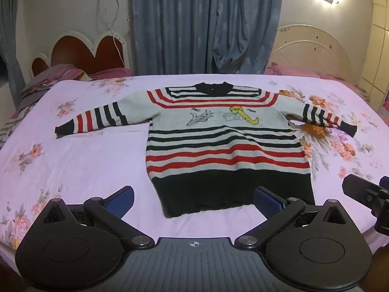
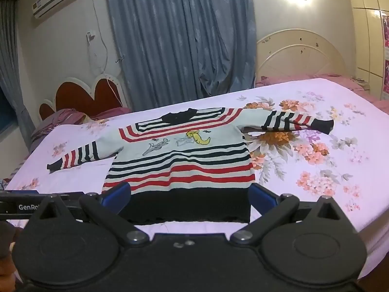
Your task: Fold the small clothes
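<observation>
Sweater (image 1: 226, 150) lies flat on the flowered bedsheet (image 1: 85, 160), sleeves spread, its black hem nearest to me. My left gripper (image 1: 193, 200) and my right gripper (image 2: 190, 194) both stand wide open above the hem, holding nothing. The cartoon print (image 1: 218, 118) on the chest is too small to read.

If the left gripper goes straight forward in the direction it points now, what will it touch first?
Probably the black hem band of the striped knitted sweater, lying flat on the floral lilac bedsheet. The open left gripper tilts downward toward it, holding nothing; depth is uncertain.
</observation>
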Demonstrator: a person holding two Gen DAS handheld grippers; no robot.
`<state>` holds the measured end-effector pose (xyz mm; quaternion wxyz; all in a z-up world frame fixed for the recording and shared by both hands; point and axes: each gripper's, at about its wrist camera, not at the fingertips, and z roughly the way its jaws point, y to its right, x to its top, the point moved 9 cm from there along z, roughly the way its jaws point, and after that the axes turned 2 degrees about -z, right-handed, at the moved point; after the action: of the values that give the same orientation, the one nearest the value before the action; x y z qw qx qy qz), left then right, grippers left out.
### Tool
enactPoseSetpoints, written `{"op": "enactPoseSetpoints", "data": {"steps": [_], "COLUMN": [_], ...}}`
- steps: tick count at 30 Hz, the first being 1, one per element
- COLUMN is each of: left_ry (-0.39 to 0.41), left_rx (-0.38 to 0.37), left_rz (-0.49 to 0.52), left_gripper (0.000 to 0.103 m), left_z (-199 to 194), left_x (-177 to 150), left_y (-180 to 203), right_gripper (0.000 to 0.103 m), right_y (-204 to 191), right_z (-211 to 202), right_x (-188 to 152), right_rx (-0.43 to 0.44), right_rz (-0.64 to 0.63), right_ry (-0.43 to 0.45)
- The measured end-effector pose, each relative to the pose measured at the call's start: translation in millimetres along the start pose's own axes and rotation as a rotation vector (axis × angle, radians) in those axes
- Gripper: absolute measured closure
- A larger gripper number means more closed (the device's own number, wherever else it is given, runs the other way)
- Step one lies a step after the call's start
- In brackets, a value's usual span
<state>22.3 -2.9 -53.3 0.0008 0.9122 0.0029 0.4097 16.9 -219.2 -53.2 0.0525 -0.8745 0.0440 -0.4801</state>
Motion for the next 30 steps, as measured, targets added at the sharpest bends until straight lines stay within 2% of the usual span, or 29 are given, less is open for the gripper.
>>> {"op": "enactPoseSetpoints", "data": {"steps": [9, 30], "left_ry": [-0.003, -0.007], "left_rx": [0.002, 0.014], "left_rz": [0.003, 0.003], "left_gripper": [0.000, 0.000], "left_z": [1.2, 6.3], "left_x": [0.0, -3.2], "left_y": [0.2, 1.4], "right_gripper": [0.001, 0.001], "right_y": [1.8, 4.0], "right_z": [1.3, 4.0], "right_x": [1.0, -0.2], "right_rx": [0.000, 0.004], "right_rz": [-0.007, 0.006], "right_ry": [-0.015, 0.015]}}
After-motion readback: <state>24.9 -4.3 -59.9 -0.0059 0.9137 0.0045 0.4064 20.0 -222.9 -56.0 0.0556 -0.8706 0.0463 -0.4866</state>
